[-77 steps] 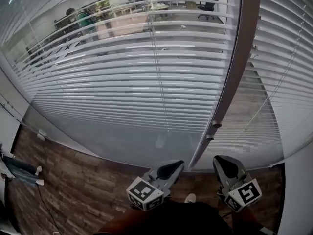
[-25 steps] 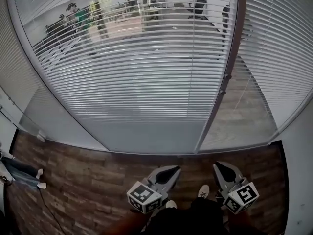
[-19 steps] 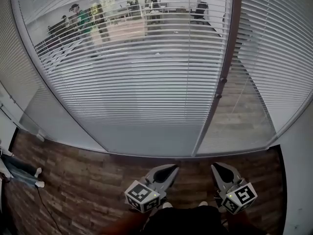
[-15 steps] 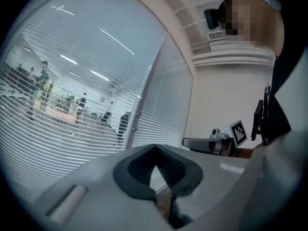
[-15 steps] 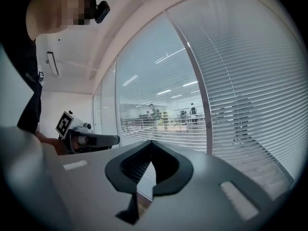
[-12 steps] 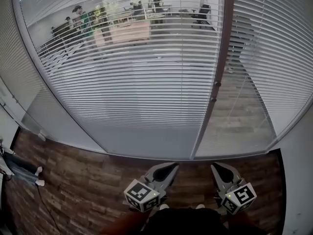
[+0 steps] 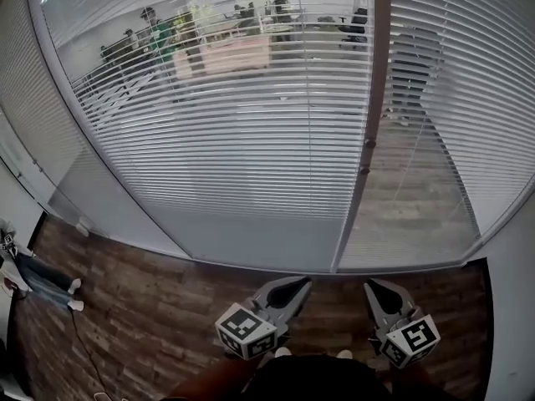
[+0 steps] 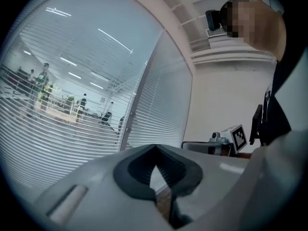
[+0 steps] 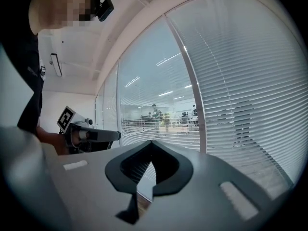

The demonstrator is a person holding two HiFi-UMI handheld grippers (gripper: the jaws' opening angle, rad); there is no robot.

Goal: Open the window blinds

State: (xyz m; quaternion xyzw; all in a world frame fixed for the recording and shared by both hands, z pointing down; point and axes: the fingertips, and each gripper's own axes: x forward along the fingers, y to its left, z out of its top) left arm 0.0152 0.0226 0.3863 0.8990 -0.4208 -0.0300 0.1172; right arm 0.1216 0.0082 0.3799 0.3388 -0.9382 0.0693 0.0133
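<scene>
White slatted blinds [image 7: 234, 132] hang over a glass wall ahead, and through the gaps I see an office. A second blind panel [image 7: 476, 82] hangs right of a brown upright post [image 7: 374, 90] that carries two small knobs [image 7: 364, 157]. Low in the head view, my left gripper [image 7: 294, 283] and right gripper [image 7: 374, 287] hover side by side over the wooden floor, well short of the blinds. Both point level at the window. The left gripper [image 8: 154, 148] and right gripper [image 9: 151, 143] are shut with nothing between the jaws. The blinds [image 8: 57, 129] [image 9: 240, 81] fill both gripper views.
Brown wooden floor [image 7: 134, 307] lies between me and the glass. Someone's legs and shoes [image 7: 46, 278] show at the left edge. A white wall [image 7: 512, 307] closes the right side. Several people [image 7: 155, 32] stand in the office beyond the glass.
Since the oldest frame the window has drawn away and more floor shows before it. Over the last second the view has drifted sideways slightly. Both grippers stay shut low in the picture.
</scene>
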